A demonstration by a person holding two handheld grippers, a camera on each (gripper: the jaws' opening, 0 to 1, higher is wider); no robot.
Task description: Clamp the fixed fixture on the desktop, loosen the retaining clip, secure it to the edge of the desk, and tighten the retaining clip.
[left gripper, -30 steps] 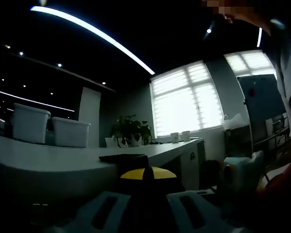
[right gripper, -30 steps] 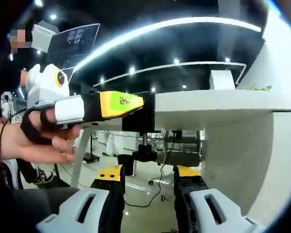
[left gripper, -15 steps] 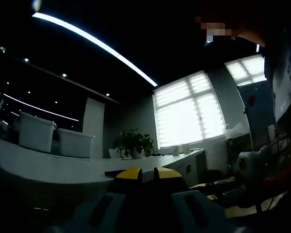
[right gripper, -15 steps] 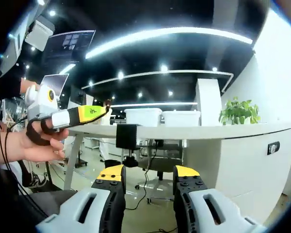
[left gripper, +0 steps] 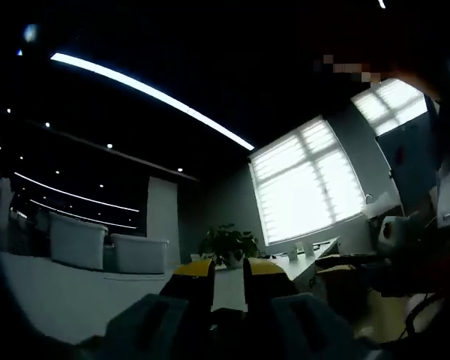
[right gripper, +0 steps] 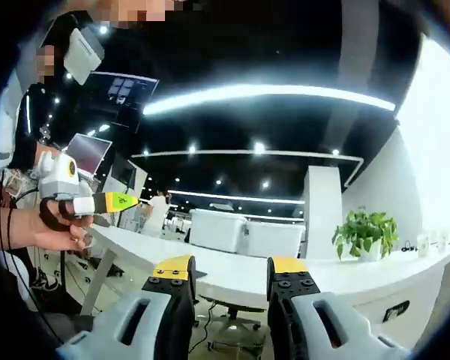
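In the right gripper view my right gripper (right gripper: pixel 229 268) stands open, with nothing between its yellow-tipped jaws. Beyond them runs the long white desk (right gripper: pixel 232 276). To the left, a person's hand (right gripper: pixel 45 229) holds my left gripper (right gripper: pixel 129 201) in the air above the desk's near end, its yellow tip pointing right. In the dim left gripper view my left gripper (left gripper: pixel 229 270) shows a narrow gap between its yellow tips, and through the gap I see only the pale desk top (left gripper: pixel 60 296). I cannot make out the black fixture clearly.
Two white bins (right gripper: pixel 217 229) (left gripper: pixel 139 253) and a potted plant (right gripper: pixel 364 232) (left gripper: pixel 229 244) stand on the desk. Bright windows (left gripper: pixel 315 184) lie beyond it. A person's body fills the right edge of the left gripper view. Office chairs and floor lie under the desk.
My left gripper has let go of the black fixture, which stayed clamped on the desk edge, and drawn back to the left. Both views have pulled away from the desk and tilted upward.
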